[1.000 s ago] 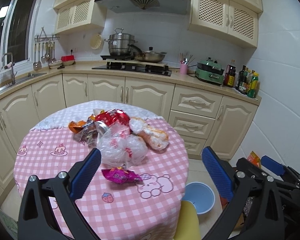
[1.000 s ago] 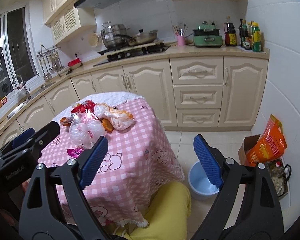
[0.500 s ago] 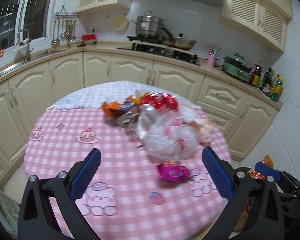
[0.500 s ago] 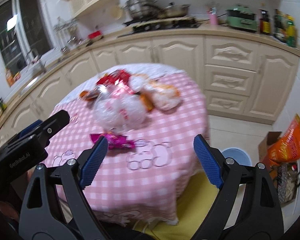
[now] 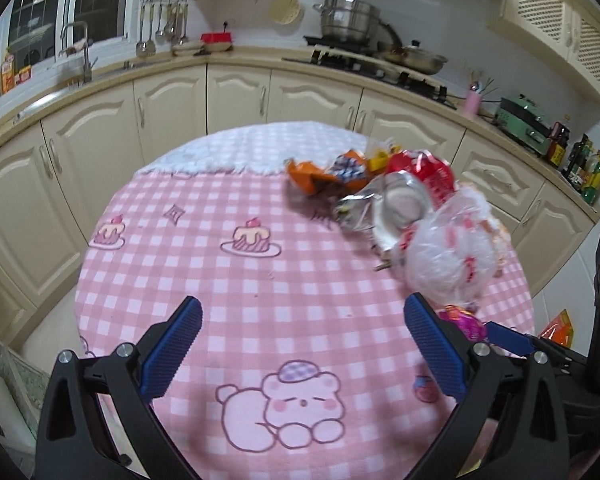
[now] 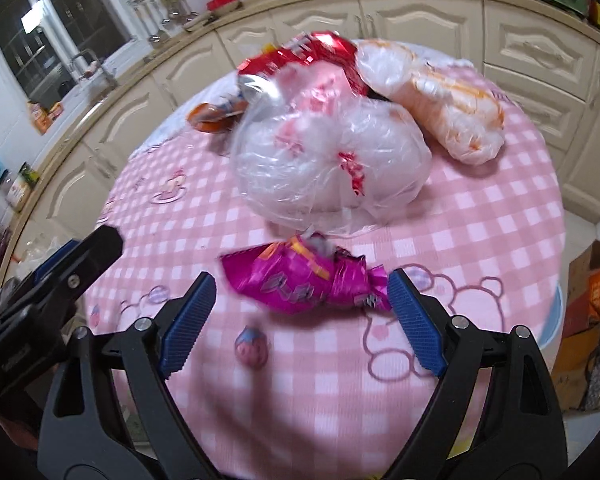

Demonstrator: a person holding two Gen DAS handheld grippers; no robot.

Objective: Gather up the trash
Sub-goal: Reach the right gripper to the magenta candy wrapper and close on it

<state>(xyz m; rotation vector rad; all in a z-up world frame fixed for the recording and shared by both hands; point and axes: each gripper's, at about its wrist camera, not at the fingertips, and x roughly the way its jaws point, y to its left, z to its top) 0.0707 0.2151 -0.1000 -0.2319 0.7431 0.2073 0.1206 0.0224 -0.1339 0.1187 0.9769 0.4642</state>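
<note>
A pile of trash lies on the round table with the pink checked cloth [image 5: 260, 288]. A magenta wrapper [image 6: 300, 280] lies nearest, just ahead of my right gripper [image 6: 300, 316], which is open and empty, its jaws to either side of it. Behind it are a clear plastic bag [image 6: 328, 160], a red foil bag [image 6: 312, 54], an orange-white bag [image 6: 452, 108] and an orange wrapper [image 5: 312, 174]. My left gripper [image 5: 300, 344] is open and empty over bare cloth, left of the clear plastic bag [image 5: 448, 252] and the magenta wrapper [image 5: 464, 320].
Cream kitchen cabinets [image 5: 172, 104] curve behind the table, with a sink at the left and a stove with pots [image 5: 348, 16] at the back. A cardboard box with an orange bag [image 6: 596, 292] and a blue bin rim [image 6: 556, 312] stand on the floor to the right.
Both grippers moved in low over the table. The right one closed in on the magenta wrapper. The left one swung left, so the trash pile shifted to its right.
</note>
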